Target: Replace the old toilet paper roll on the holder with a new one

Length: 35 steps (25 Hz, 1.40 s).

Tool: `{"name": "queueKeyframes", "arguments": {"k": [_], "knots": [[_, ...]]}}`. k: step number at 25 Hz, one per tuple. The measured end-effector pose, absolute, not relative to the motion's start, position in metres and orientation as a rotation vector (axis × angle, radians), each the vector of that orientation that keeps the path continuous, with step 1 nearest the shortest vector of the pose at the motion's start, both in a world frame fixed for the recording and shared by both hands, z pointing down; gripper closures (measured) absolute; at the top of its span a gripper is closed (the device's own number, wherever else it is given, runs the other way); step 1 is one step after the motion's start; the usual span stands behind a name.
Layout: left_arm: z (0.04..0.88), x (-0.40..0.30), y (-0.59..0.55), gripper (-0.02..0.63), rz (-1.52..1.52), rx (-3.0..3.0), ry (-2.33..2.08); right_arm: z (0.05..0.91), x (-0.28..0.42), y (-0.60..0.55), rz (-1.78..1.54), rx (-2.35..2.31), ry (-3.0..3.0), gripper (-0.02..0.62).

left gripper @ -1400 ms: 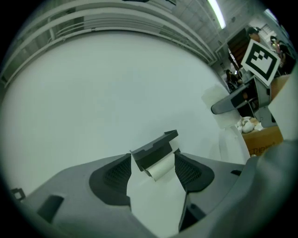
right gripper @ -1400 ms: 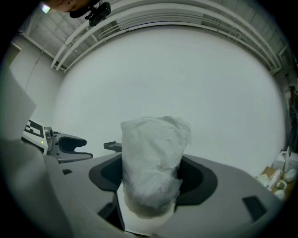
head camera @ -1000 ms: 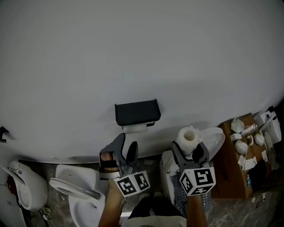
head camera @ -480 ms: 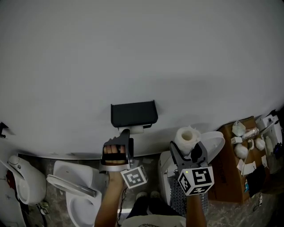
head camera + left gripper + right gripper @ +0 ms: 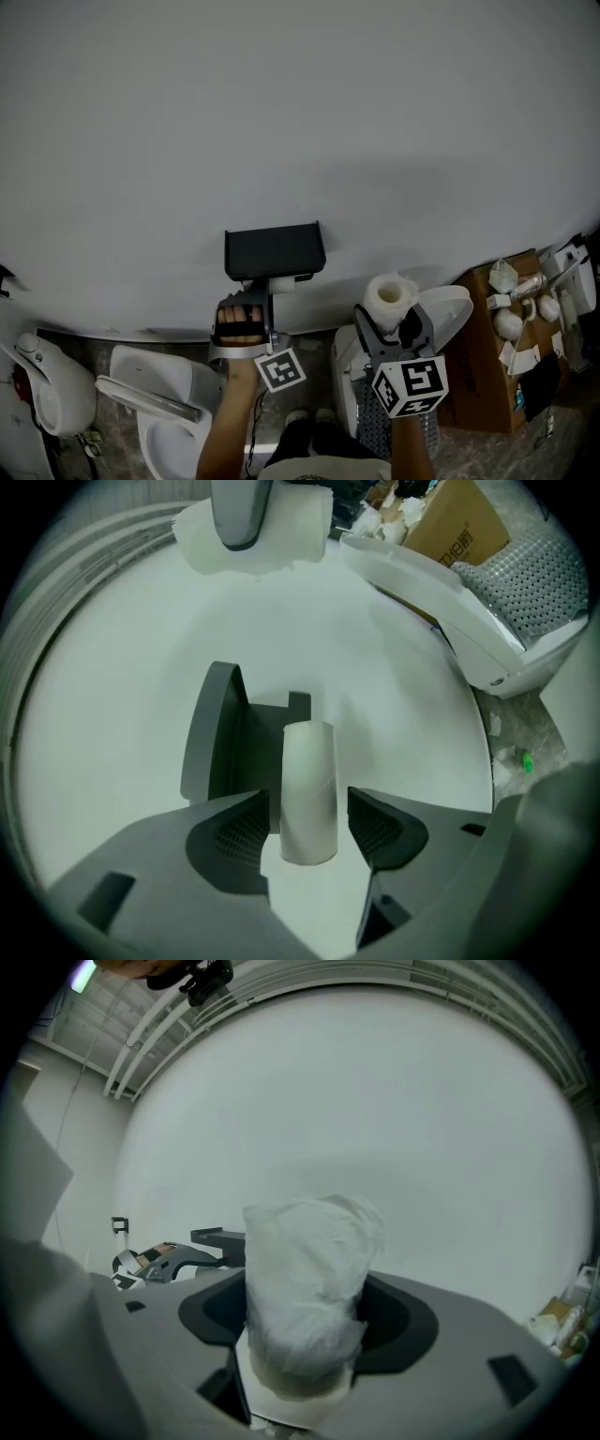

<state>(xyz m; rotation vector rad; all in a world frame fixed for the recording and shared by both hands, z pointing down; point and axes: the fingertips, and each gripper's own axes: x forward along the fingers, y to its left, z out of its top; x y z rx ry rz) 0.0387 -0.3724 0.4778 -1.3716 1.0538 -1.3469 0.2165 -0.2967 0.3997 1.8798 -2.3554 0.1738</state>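
New toilet paper roll (image 5: 390, 298) and old roll (image 5: 281, 284) both appear before the white wall (image 5: 300, 112), which fills most of the head view. Below the wall we see a white toilet bowl (image 5: 155, 394) at the left, a raised white lid (image 5: 452, 305) at the right, and a cardboard box (image 5: 487, 361) of small items farther right.

The black holder (image 5: 275, 251) is fixed to the wall at centre. The old roll, reduced to a slim pale tube, sits at the holder's lower edge.

The left forearm rises from the lower edge. The left hand (image 5: 239, 323) is wrapped round its handle with the knuckles toward the camera. The left tongs (image 5: 309, 803) point at the holder. In the left gripper view the tube runs up the picture between the two pads. We see a narrow gap on each side, so these tongs stand apart and are not pressing.

The right forearm (image 5: 405, 448) is also raised, and its marker cube (image 5: 409, 384) faces the camera. The right tongs (image 5: 305, 1307) are clamped on the new roll, holding it upright, well right of the holder.
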Motion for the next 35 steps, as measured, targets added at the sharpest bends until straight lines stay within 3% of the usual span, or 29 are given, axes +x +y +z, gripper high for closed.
{"name": "queueKeyframes", "arguments": {"k": [2,35], "knots": [[0.479,0.039,-0.374,0.430,-1.342,-1.353,1.061,0.400,0.218,-0.297,0.178,1.884,-2.353,0.285],[0.459,0.169,-0.365,0.431,-1.157,-1.422,0.978,0.398,0.292,-0.267,0.194,2.026,-2.241,0.285]]}}
